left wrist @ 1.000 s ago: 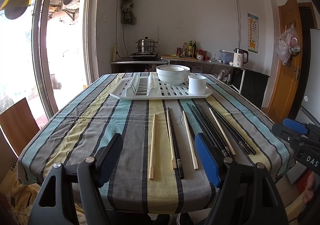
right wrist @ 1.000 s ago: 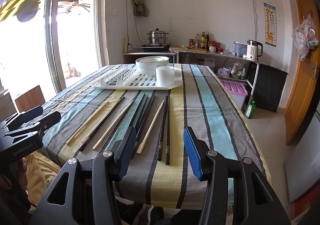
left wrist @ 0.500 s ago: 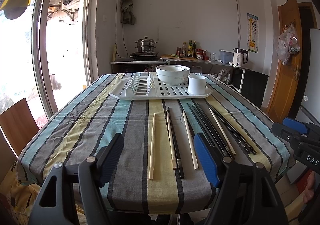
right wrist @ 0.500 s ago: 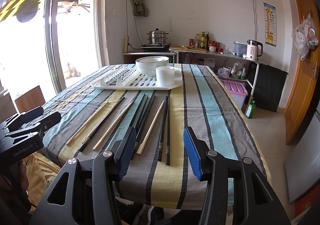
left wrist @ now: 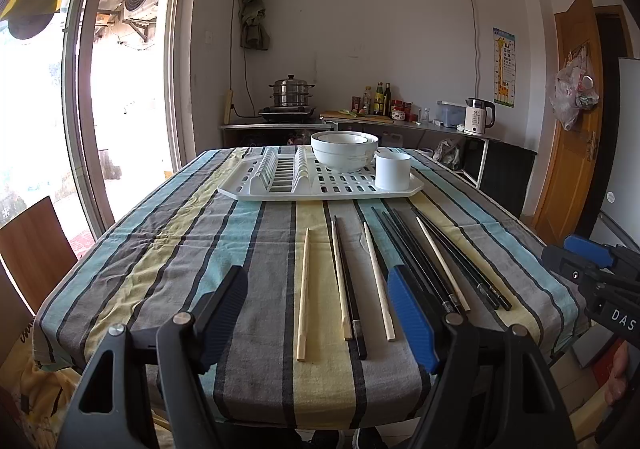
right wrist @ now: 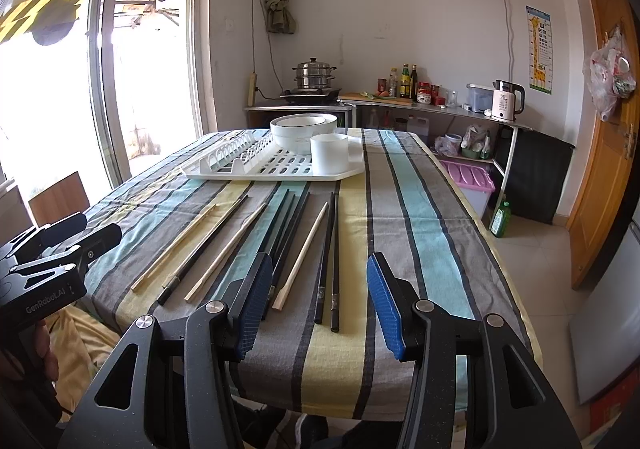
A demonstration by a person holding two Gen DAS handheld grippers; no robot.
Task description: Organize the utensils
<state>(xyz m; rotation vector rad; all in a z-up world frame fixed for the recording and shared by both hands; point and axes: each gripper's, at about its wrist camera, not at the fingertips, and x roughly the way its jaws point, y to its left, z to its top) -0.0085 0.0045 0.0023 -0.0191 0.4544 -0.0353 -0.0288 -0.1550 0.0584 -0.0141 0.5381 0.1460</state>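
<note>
Nothing is picked yet. The left gripper [left wrist: 328,313] and the right gripper [right wrist: 320,305] hover with fingers spread, empty. The chopsticks [left wrist: 376,273] lie loose on the tablecloth [left wrist: 180,249], between and beyond the fingertips. I judge the next move is lowering over one chopstick and closing.

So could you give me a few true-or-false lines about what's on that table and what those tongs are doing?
1. Both the left tongs and right tongs are open and empty. True.
2. The chopsticks already stand in the cup. False: they lie flat on the striped tablecloth.
3. The bowls sit on the white rack. True.
4. All chopsticks are black. False: some are pale wood.
</note>
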